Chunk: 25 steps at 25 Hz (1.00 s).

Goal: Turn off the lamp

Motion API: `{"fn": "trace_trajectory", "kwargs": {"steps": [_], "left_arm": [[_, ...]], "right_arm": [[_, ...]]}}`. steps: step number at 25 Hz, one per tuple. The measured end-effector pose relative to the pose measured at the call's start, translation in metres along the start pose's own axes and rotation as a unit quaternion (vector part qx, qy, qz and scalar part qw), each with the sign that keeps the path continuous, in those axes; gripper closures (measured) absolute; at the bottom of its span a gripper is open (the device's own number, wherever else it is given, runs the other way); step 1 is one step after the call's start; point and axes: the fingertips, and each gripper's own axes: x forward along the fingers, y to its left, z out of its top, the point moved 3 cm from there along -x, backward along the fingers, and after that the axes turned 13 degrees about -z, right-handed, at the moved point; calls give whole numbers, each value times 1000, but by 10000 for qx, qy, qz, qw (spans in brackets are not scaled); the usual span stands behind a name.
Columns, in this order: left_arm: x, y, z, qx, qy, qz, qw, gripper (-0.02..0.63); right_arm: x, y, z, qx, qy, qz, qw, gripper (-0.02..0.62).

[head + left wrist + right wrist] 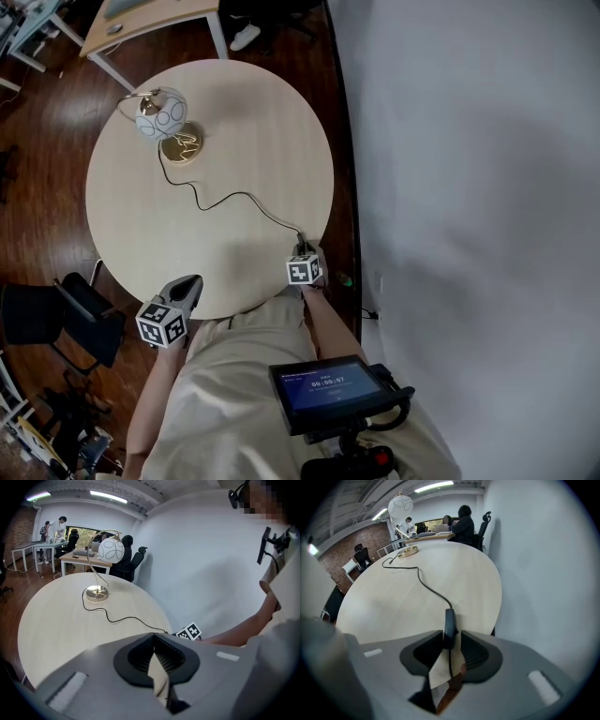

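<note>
A lamp with a white patterned globe shade [161, 114] and a brass base [181, 143] stands at the far left of the round pale table [262, 122]. Its black cord [225, 197] winds to the near right edge. There the cord's inline switch [449, 623] lies on the table, standing between the tips of my right gripper [451, 633]. That gripper points steeply down, and a thin gap shows beside the switch. My left gripper [192, 281] hovers over the table's near edge, tips together, holding nothing. It faces the lamp [110, 550].
A white wall [469, 141] runs close along the table's right side. A black chair [56, 314] stands near left on the wood floor. Desks, office chairs and people [56, 527] fill the room beyond the table. A screen device [328, 386] hangs at my waist.
</note>
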Motion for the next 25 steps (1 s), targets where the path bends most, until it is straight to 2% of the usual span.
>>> {"fn": "trace_trajectory", "kwargs": {"steps": [9, 25], "left_arm": [[2, -4, 2, 76, 1, 43, 10000, 601], [5, -6, 2, 109, 7, 58, 9999, 601]], "right_arm": [[4, 4, 1, -89, -63, 135, 9998, 494], [2, 6, -2, -145, -71, 27, 9999, 494]]}}
